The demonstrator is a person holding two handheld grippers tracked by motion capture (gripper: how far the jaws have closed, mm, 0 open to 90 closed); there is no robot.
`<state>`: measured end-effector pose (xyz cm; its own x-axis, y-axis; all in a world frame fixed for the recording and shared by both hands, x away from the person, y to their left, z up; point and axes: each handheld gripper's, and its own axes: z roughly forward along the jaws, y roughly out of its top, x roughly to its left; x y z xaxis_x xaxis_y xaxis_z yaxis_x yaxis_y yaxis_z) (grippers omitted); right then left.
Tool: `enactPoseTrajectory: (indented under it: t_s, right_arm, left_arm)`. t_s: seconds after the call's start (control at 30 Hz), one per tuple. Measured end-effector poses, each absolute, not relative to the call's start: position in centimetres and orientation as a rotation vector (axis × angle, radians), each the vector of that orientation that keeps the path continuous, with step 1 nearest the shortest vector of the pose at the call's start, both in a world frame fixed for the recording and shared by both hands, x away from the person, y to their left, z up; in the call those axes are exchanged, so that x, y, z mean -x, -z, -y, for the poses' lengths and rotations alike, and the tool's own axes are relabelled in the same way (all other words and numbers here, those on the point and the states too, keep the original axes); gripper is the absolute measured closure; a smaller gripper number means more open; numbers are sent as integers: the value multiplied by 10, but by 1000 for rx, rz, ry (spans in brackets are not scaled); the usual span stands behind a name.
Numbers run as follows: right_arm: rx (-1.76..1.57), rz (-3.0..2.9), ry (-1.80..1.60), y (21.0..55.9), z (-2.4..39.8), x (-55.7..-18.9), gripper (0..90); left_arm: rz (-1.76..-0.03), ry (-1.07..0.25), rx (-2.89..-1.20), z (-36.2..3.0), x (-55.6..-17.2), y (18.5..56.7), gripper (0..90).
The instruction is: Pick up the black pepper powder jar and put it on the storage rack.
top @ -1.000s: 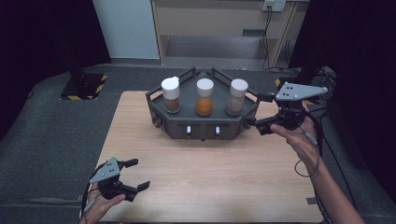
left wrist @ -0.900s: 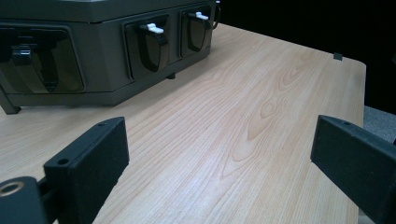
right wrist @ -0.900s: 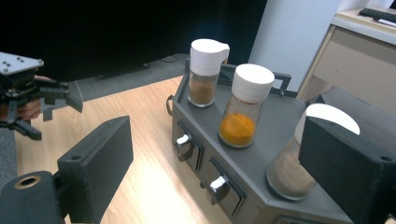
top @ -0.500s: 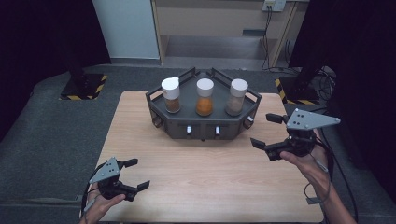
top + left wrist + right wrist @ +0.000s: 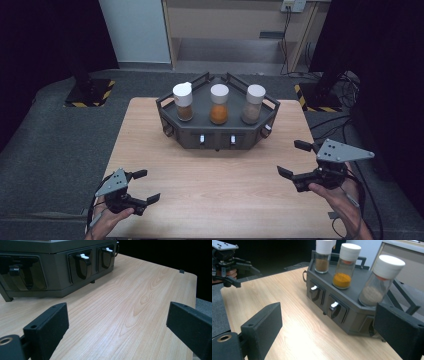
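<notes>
Jars (image 5: 219,104) of spice stand in the dark rack (image 5: 170,115) at the table's (image 5: 150,150) far side, likely glass, light and slippery, so I would grip mid-body; left gripper (image 5: 142,191) and right gripper (image 5: 294,159) both gape empty.

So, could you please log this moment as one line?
left tool: open, empty | right tool: open, empty | three jars on rack: untouched

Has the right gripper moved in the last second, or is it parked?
Yes. The right gripper has pulled back from the right end of the spice rack toward the person's edge of the table, jaws open and empty.
</notes>
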<state>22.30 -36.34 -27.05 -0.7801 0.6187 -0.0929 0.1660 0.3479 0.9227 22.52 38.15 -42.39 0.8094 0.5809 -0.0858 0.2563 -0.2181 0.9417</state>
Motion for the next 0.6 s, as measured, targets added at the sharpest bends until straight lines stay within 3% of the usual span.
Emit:
enactPoseTrajectory:
  t_s: [0.6]
  right_arm:
    - [-798,-2129,-1420,316,381,-199,87]
  left_arm:
    - [-646,-343,-1799,-383,-224,424,28]
